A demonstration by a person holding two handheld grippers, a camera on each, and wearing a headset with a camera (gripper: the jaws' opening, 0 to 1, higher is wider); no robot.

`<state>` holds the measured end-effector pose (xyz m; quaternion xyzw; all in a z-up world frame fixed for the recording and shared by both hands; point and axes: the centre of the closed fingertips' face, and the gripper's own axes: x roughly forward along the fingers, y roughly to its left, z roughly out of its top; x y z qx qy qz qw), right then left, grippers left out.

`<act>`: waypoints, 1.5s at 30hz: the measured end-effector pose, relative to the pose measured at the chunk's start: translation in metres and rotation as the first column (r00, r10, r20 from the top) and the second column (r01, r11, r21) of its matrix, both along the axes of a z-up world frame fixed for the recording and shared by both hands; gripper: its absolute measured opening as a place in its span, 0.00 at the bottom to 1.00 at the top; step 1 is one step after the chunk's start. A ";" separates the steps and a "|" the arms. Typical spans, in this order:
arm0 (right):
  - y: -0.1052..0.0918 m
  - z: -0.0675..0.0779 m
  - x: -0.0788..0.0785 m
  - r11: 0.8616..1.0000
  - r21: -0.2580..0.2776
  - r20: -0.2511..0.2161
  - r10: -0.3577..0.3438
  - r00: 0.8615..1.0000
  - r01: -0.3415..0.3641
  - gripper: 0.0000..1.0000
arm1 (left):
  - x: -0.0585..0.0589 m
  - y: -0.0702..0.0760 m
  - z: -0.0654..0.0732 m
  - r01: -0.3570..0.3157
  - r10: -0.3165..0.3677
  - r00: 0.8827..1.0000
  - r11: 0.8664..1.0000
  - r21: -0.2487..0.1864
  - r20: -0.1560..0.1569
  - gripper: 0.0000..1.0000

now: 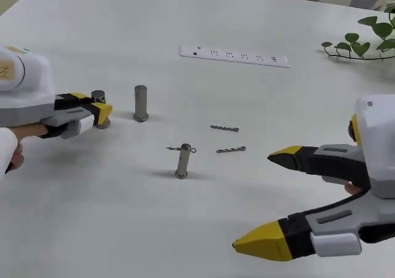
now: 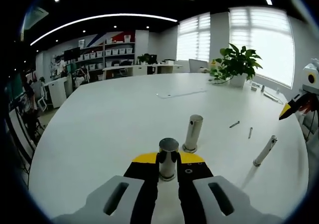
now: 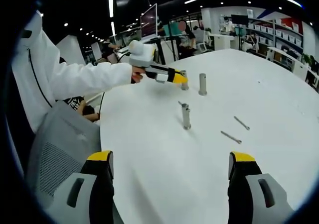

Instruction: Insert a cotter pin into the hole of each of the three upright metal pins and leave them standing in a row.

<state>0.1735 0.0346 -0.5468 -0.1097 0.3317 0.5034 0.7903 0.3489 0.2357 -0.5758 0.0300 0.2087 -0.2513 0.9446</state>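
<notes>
**Item 1. right gripper** (image 1: 254,202): nearest, low right in the head view. Claw spread wide and holding nothing, with yellow tips, black fingers and a white housing. In its own view (image 3: 169,169) bare tabletop lies between the jaws.

**Item 2. table** (image 1: 92,228): white, matt. There is open surface between the right gripper and the pins. In the right gripper view its curved near edge runs beside a grey mesh chair (image 3: 60,149).

**Item 3. pinned metal pin** (image 1: 182,160): stands on its flanged end at mid-table, apart from the others. A fitted cotter pin (image 1: 181,148) crosses it near the top.

**Item 4. loose cotter pins**: two, lying flat to the right of item 3, one nearer (image 1: 231,149) and one farther (image 1: 224,128). They do not touch each other.

**Item 5. left gripper** (image 1: 92,105): at the left, held out on a white sleeve (image 3: 84,79). Claw narrow, closed on the held metal pin (image 1: 99,96), which stands upright with its base on the table. In the left gripper view the pin (image 2: 168,149) rises between the jaws. A small yellowish sticker (image 1: 6,71) on the housing is too blurred to read.

**Item 6. free metal pin** (image 1: 141,103): upright, just beside the held one and not touching it, with bare table around it.

**Item 7. power strip** (image 1: 234,55): white, lying flat, well beyond the pins. Its markings are too small to read.

**Item 8. potted plant** (image 1: 370,40): green leaves at the far right corner, near the table's far edge.
</notes>
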 end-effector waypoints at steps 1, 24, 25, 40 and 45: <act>0.000 0.000 0.000 1.000 0.000 -0.001 0.000 1.000 0.000 0.95 | 0.000 0.000 0.000 0.001 -0.001 1.000 1.000 -0.003 -0.004 0.10; -0.001 0.011 0.001 1.000 0.012 0.032 0.005 0.999 -0.005 0.97 | -0.054 -0.004 0.021 -0.149 0.144 0.986 0.987 -0.057 -0.082 0.09; 0.000 0.012 0.001 1.000 0.016 0.033 0.009 0.999 -0.009 0.97 | -0.058 -0.006 0.023 -0.144 0.139 0.987 0.988 -0.059 -0.078 0.09; 0.000 0.025 -0.011 0.995 0.077 0.056 0.059 0.997 -0.063 0.95 | -0.121 -0.032 0.037 -0.201 0.202 0.975 0.979 0.021 -0.089 0.09; -0.009 0.028 -0.017 0.994 0.078 0.057 0.074 0.996 -0.079 0.95 | -0.137 -0.049 0.036 -0.188 0.190 0.976 0.982 0.034 -0.103 0.09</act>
